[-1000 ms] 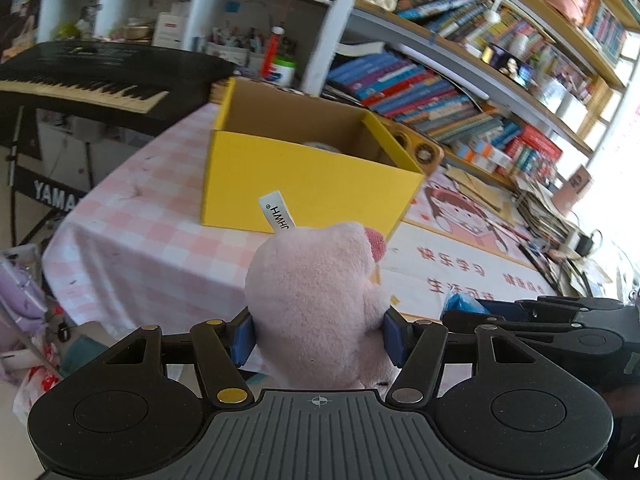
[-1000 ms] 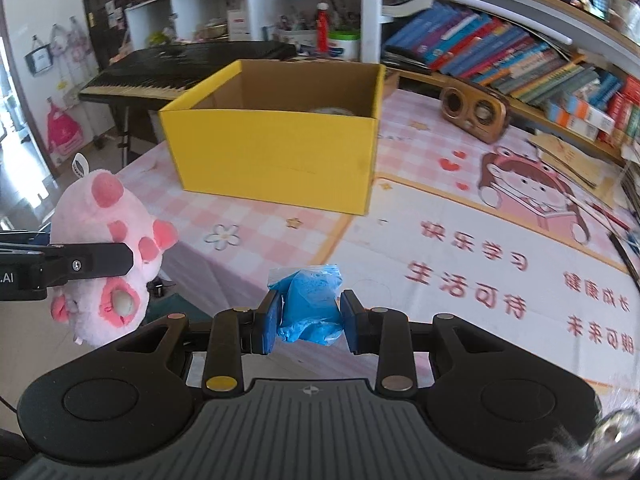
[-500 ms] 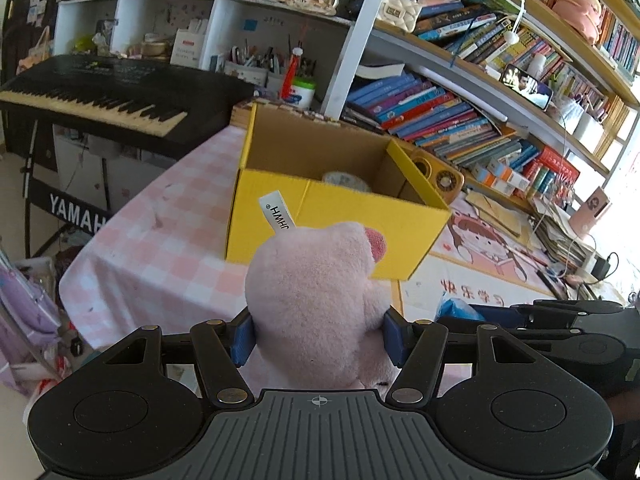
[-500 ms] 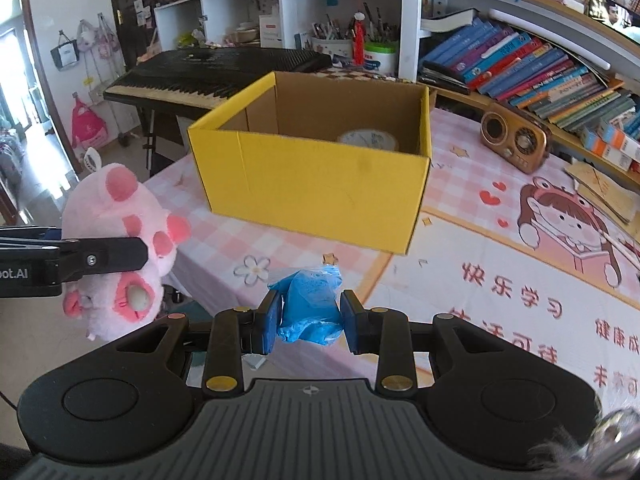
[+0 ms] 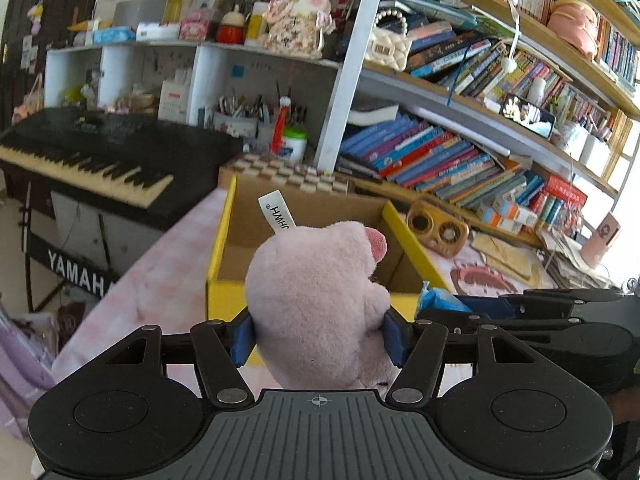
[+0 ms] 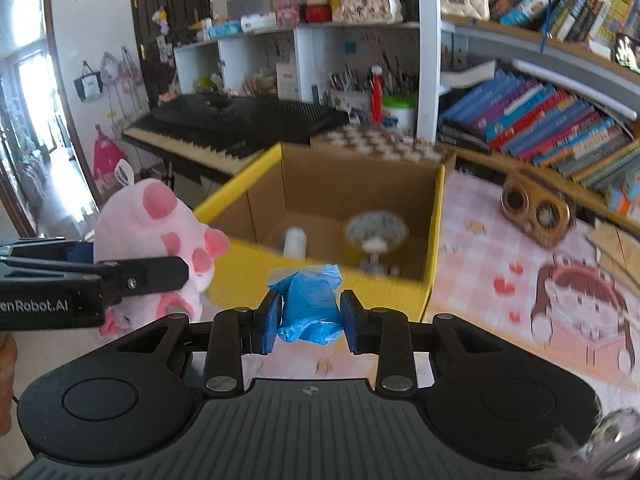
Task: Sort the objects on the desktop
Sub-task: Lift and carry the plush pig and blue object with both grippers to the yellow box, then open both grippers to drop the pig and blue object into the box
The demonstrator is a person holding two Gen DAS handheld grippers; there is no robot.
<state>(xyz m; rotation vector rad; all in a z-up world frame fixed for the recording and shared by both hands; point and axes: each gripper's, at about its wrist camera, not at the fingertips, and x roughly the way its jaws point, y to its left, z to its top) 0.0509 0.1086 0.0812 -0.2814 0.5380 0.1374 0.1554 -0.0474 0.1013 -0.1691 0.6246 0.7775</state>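
Toys were mid-carry: your left claw pinched the pink plush, your right claw the blue packet; the yellow box just ahead needed you over its opening.

Plush toy between left gripper's blue pads: pale pink, darker pink spots, white tag with black letters. Packet between right gripper's blue pads: bright blue. Box beyond both fingertips: yellow outside, brown inside. Tablecloth under it: pink-white check, red hearts.
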